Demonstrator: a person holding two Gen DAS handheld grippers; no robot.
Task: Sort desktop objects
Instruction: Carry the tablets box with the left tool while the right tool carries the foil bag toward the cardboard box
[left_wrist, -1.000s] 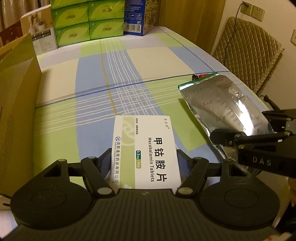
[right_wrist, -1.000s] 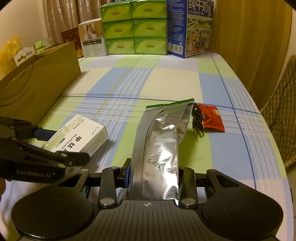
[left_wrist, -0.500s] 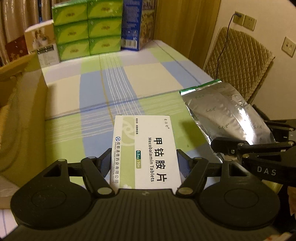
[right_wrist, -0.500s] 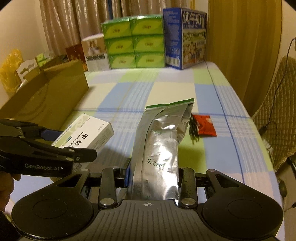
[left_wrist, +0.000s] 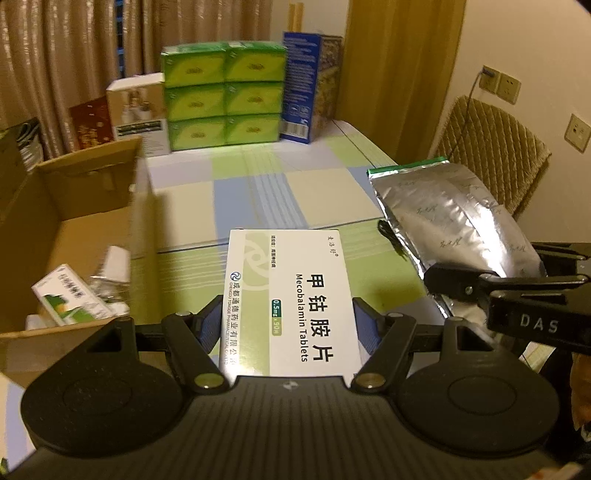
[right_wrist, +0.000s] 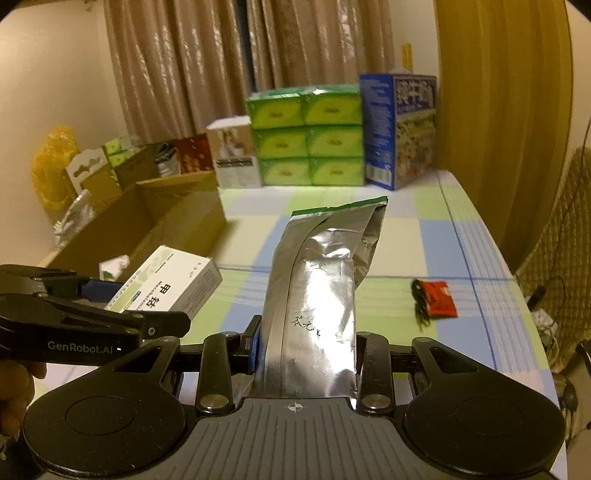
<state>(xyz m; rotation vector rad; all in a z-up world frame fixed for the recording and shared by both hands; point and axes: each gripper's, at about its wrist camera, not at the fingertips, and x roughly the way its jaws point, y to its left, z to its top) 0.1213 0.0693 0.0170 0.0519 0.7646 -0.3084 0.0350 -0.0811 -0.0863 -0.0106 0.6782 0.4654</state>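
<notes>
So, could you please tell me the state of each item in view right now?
Left gripper: shut on tablet box.
Right gripper: shut on foil pouch.
Tablet box: lifted, closed.
Foil pouch: lifted.
Cardboard box: open, partly filled.
Red packet: lying on table.

Checked tablecloth (right_wrist: 461, 236) w/ red packet (right_wrist: 439, 298) near right edge, green tissue packs (right_wrist: 306, 136) & blue carton (right_wrist: 399, 129) at back

Both grippers have risen off the counter (left_wrist: 258, 192), carrying the tablet box (left_wrist: 291, 295) and foil bag (right_wrist: 317, 288); the carton's (left_wrist: 74, 236) inside now shows.
</notes>
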